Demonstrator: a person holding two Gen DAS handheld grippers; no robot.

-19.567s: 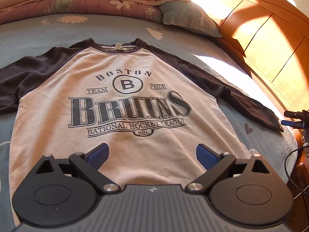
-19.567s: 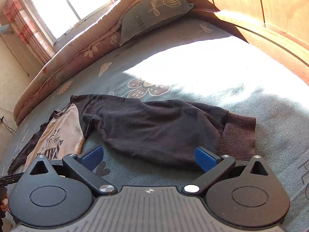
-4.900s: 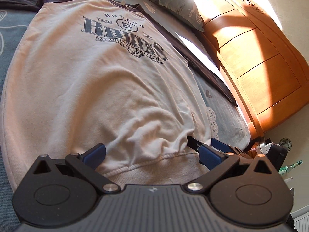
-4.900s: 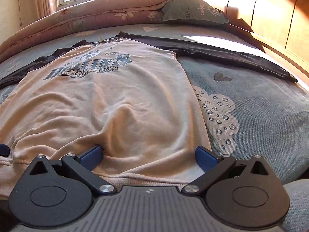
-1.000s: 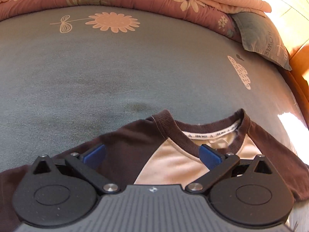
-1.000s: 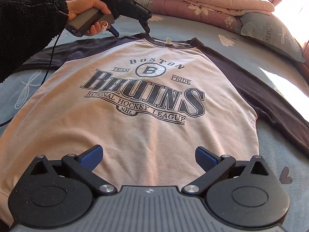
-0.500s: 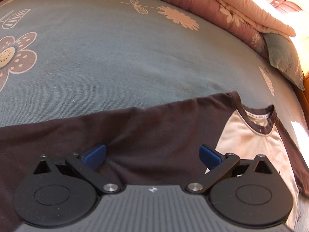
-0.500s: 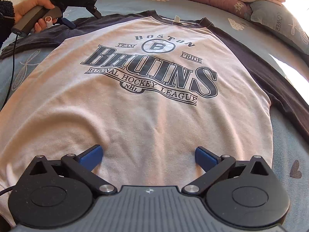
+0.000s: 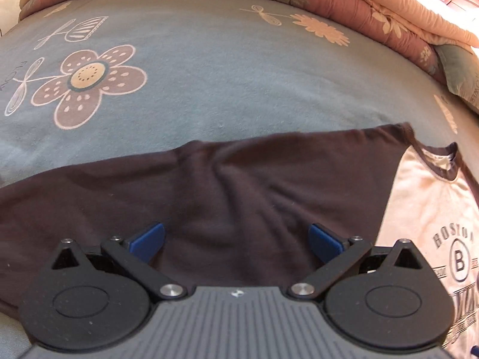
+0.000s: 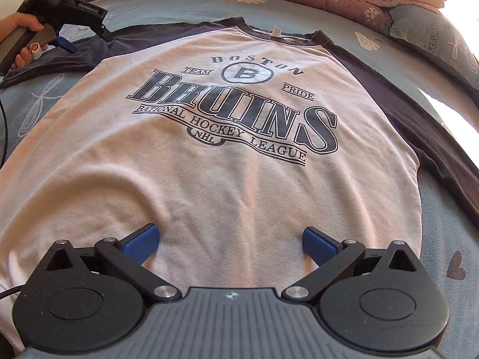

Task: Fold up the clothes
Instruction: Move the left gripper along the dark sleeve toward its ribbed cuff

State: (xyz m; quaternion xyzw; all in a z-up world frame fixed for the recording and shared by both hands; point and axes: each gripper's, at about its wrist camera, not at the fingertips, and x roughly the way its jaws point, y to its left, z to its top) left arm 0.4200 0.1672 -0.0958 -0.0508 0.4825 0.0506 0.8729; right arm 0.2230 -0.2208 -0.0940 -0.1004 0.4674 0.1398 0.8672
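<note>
Both claws gaping: left claw over sleeve, right claw near hem.

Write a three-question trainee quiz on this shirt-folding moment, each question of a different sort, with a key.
1. True or false: the left gripper is shut on the dark sleeve.
2. Multiple choice: the right gripper hangs over which part of the shirt? A) collar B) lower body near the hem C) right sleeve
3. Fill in: the largest word printed on the shirt's chest is ____.

Key
1. False: its jaws stand wide apart over the sleeve, which lies flat on the bedsheet.
2. B
3. BRUINS
</note>
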